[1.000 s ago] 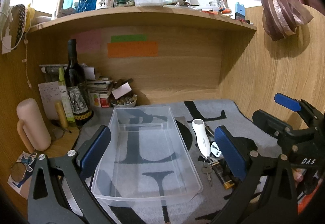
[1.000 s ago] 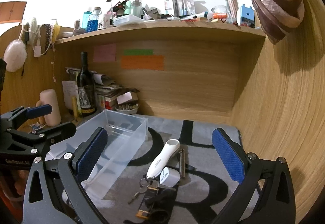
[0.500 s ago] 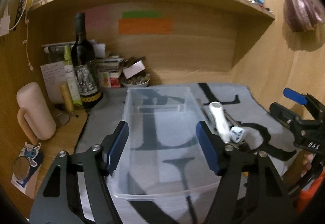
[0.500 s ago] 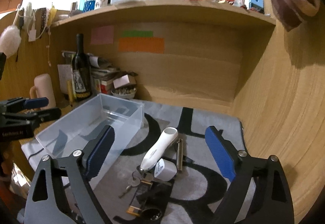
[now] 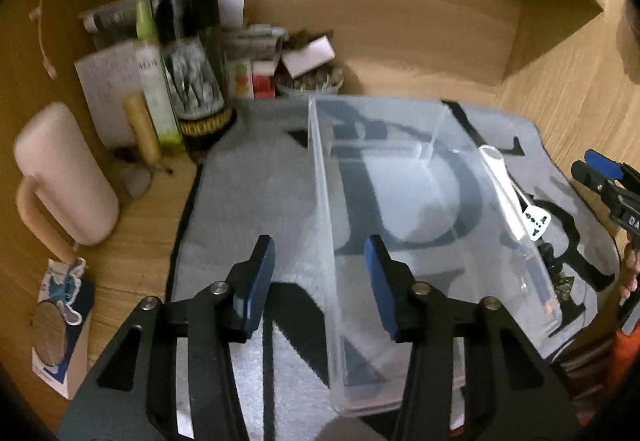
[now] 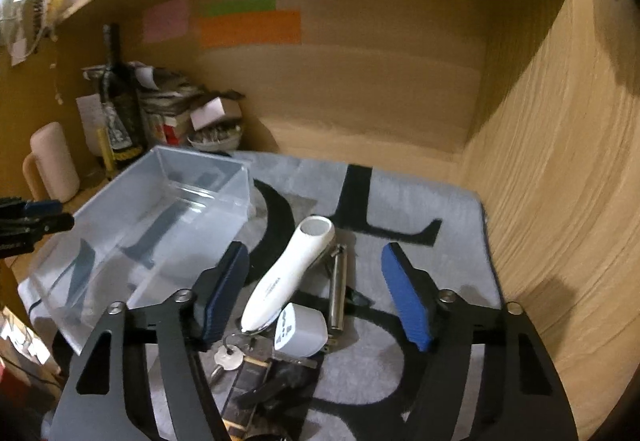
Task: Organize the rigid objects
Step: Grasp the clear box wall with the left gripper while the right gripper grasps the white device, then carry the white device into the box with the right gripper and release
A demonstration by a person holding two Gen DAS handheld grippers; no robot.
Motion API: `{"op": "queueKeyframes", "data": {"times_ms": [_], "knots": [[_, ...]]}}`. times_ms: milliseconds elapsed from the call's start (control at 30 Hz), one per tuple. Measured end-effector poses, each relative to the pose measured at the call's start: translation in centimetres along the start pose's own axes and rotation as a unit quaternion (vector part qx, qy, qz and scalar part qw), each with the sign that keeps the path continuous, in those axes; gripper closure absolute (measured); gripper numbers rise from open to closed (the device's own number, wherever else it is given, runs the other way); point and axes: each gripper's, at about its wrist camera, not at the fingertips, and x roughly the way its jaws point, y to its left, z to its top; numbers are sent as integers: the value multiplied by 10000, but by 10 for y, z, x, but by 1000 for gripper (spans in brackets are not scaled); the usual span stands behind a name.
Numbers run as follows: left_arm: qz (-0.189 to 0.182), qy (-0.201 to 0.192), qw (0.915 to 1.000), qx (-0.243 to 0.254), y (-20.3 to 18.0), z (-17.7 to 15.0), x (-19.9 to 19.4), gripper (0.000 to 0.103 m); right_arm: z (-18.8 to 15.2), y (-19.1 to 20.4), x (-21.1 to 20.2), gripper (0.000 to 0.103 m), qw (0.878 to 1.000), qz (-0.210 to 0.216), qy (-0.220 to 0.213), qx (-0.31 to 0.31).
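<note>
A clear plastic bin (image 5: 420, 201) lies empty on the grey mat (image 5: 248, 209). My left gripper (image 5: 320, 281) is open, its jaws either side of the bin's left wall near the front corner. Right of the bin lie a white handheld device (image 6: 292, 273), a white plug adapter (image 6: 300, 329), a metal clip tool (image 6: 338, 289), keys (image 6: 230, 357) and dark items (image 6: 276, 385). My right gripper (image 6: 316, 293) is open, low over this pile, jaws either side of the white device. The bin shows at left in the right wrist view (image 6: 160, 225).
A wine bottle (image 5: 188, 41), a green tube (image 5: 152, 81), a pink mug (image 5: 64, 177), papers and a small bowl (image 5: 312, 81) crowd the back left corner. Wooden walls (image 6: 560, 201) close in the back and right. A sticker card (image 5: 56, 325) lies at the left.
Both grippers have dropped lower and forward and narrowed their jaws. The left has shifted onto the bin's left wall; the right has come down over the white device.
</note>
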Motion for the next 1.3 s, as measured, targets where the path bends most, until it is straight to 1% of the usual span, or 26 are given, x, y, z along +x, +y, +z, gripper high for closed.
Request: {"op": "queueKeyframes", "data": {"times_ms": [67,133,267,333,400,467,500,533,600,700,833,1000,1067,1133,1233,1300], "knots": [[-106,144,9998,-56,5,0,8,62,1,-3,11,43,9998,35,190,78],[-169,270,9995,-86,6,1,15,77,1,-3,22,44,9993,79,355,119],[-361,436,9983,-148,8,0,26,81,1,-1,44,44,9973,167,689,172],[-479,485,9975,-166,8,-1,30,87,1,1,55,44,9958,248,858,208],[-513,499,9973,-153,6,-2,31,90,1,3,66,44,9939,315,1026,239],[-513,507,9973,-127,4,-3,33,92,1,5,78,49,9919,357,1194,236],[-529,515,9972,-127,3,-3,34,93,2,7,83,54,9910,368,1267,209],[-524,501,9973,-133,3,-3,34,93,2,9,88,58,9900,393,1347,163],[-525,473,9974,-142,3,-3,34,93,1,13,97,61,9878,437,1487,126],[-550,441,9973,-187,4,-4,34,93,1,19,112,64,9840,468,1720,38],[-563,401,9974,-211,5,-5,34,93,5,23,125,64,9814,431,1873,-7],[-588,352,9974,-239,6,-5,34,93,4,20,149,64,9722,514,2278,143],[-601,347,9972,-265,6,-5,34,93,4,22,154,64,9732,447,2254,91],[-598,352,9972,-269,6,-5,34,93,7,24,153,68,9744,396,2213,28],[-562,358,9974,-257,5,-4,33,93,6,25,149,74,9769,450,2090,-18],[-539,360,9975,-263,5,-5,33,93,8,22,145,75,9776,550,2029,63]]}}
